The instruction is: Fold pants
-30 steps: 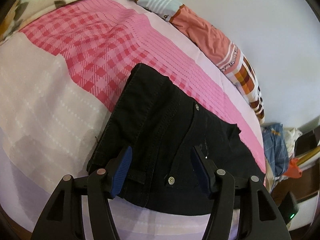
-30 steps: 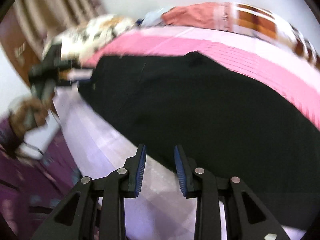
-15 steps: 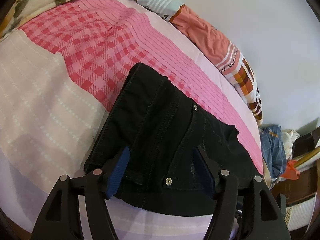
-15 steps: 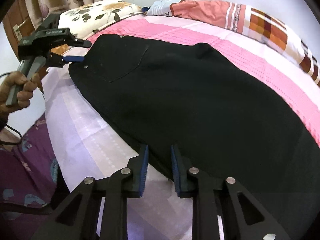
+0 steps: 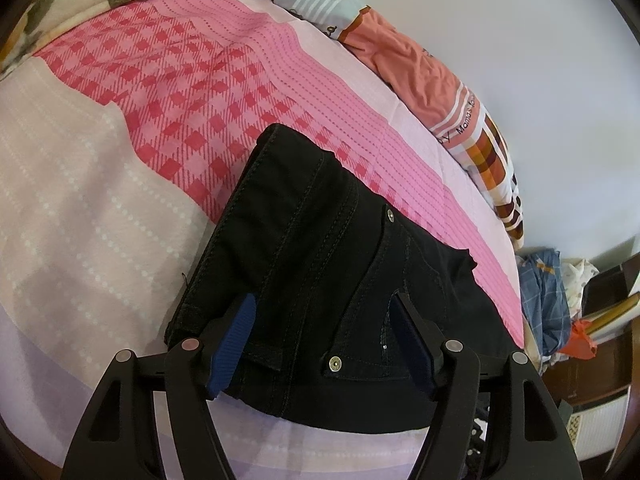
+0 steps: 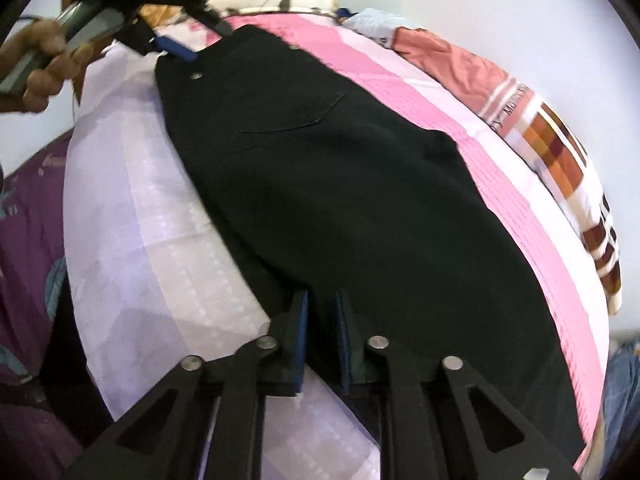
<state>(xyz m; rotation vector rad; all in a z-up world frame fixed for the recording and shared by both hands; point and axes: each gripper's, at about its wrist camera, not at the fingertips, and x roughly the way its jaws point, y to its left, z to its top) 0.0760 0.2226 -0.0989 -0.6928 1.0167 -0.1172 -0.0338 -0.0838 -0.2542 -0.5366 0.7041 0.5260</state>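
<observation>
Black denim pants (image 5: 320,280) lie flat on a bed sheet of pink check and pale lilac (image 5: 100,208).

Nearest, the left gripper (image 5: 324,320) hangs wide open over the waistband, its blue pads either side of the metal button (image 5: 335,364), holding nothing. The right gripper (image 6: 322,336) is nearly closed at the near edge of a leg; whether it pinches cloth cannot be told. Beyond, an orange patchwork quilt (image 5: 420,72) lies along the wall.
</observation>
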